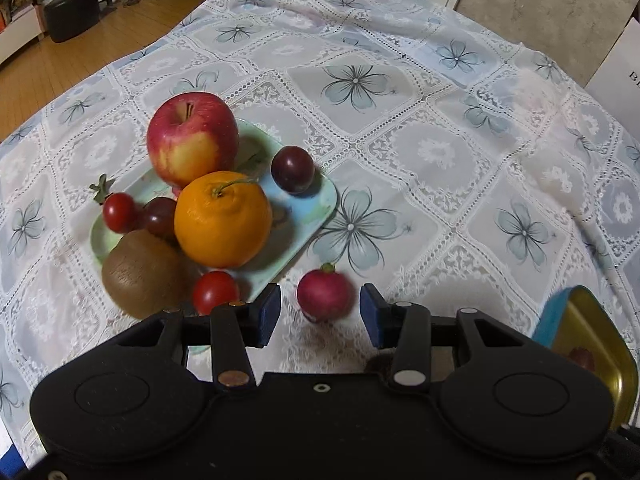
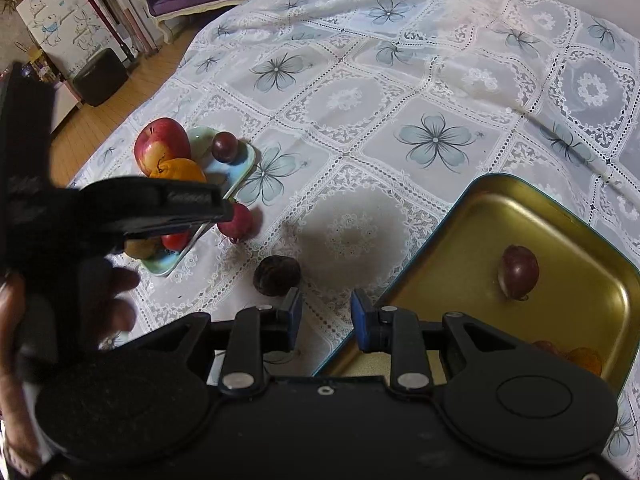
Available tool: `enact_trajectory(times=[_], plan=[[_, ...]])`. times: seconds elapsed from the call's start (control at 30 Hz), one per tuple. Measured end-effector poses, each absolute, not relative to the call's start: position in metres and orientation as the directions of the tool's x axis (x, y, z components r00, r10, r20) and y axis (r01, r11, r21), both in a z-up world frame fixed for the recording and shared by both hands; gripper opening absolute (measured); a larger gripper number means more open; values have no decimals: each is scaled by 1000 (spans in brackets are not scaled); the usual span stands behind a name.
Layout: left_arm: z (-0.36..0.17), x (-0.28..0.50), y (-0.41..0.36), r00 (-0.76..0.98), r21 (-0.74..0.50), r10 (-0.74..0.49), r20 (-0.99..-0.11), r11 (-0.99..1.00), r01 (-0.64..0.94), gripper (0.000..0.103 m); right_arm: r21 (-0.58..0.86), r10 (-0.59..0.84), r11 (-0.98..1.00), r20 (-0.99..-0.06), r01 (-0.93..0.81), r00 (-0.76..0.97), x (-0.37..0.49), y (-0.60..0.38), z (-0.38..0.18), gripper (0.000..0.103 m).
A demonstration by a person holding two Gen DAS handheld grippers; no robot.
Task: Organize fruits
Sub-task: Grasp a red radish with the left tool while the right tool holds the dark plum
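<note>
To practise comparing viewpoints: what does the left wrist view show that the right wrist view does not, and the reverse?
Only the left wrist view: a cherry tomato and a dark grape side by side at the plate's left edge.

Only the right wrist view: a dark round fruit lying on the tablecloth, plus the left tool and the hand holding it.

Both: the apple, the orange, the green plate, the red radish-like fruit beside the plate, and the gold tin.
</note>
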State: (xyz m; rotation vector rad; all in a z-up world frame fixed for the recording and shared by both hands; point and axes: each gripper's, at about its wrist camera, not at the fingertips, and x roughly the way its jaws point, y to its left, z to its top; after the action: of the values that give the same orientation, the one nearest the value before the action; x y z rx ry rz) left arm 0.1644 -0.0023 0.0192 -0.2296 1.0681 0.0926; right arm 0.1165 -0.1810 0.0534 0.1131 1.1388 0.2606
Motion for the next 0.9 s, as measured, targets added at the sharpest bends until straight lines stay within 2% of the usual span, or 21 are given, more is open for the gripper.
enact_trajectory(times=[0.53,0.57,0.73,0.9], plan=[[-18,192,-13,381,-94,-13,-925,977,-193,51,237,279,959,-892,-158,354,118,-176,37,30],[-19,193,-13,377,-91,-12,-926,977,-191,43,237,279,958,-893,-159,352,118,-175,37,30],[-4,179,0,399,-152,-55,-916,965,-216,43,234,278,958,-896,-165,347,120,-168,40,32],[25,148,12,429,-117,-5,-903,965,-235,43,242,284,957,-900,-163,332,131,-152,38,40]])
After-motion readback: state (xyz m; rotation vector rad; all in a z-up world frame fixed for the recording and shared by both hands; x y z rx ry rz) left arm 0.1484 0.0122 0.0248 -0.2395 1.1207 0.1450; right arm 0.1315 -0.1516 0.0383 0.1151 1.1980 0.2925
